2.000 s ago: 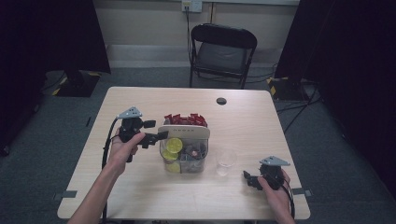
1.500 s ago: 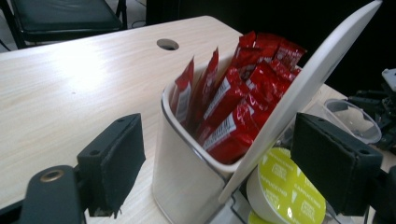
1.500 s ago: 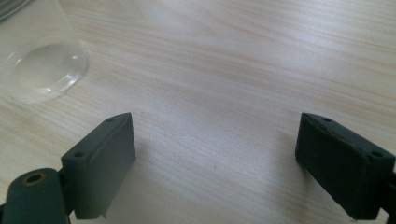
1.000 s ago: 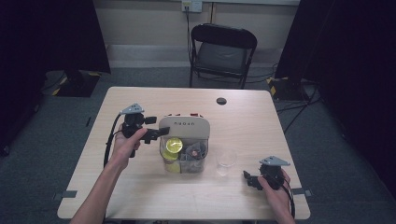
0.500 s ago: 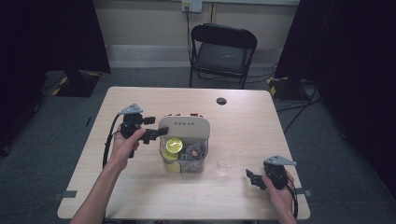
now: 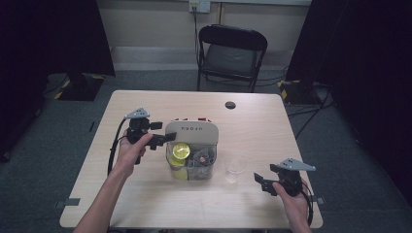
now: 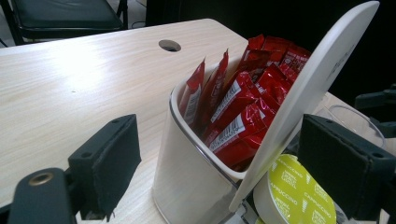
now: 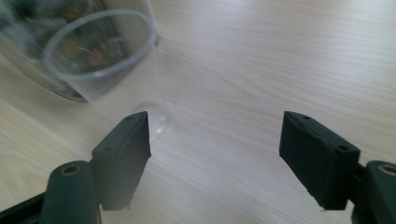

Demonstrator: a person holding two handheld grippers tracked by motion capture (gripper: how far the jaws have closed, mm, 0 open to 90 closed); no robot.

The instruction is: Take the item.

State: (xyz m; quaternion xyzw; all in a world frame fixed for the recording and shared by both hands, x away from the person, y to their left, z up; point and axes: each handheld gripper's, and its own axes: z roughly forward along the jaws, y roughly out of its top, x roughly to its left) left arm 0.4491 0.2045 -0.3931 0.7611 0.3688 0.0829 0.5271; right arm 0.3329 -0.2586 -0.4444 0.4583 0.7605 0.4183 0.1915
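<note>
At the left we see the left gripper (image 6: 163,138) with its jaws spread around the tilted white lid (image 6: 192,132) of the clear container (image 6: 192,165) mid-surface, red sachets (image 7: 238,107) behind it. At the right, the right gripper (image 6: 262,183) has just been closing its jaws, spread with nothing between them, near the clear cup (image 6: 235,168).

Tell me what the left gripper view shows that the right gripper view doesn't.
Left gripper view: red sachets in a white tub, its lid tilted up, a yellow cappuccino capsule, the table's cable hole and a chair. Right gripper view: the clear cup down to its base on the wood, and the right gripper, jaws open with nothing between them, having just been closing a little. Shared: the clear cup and the wooden table.
</note>
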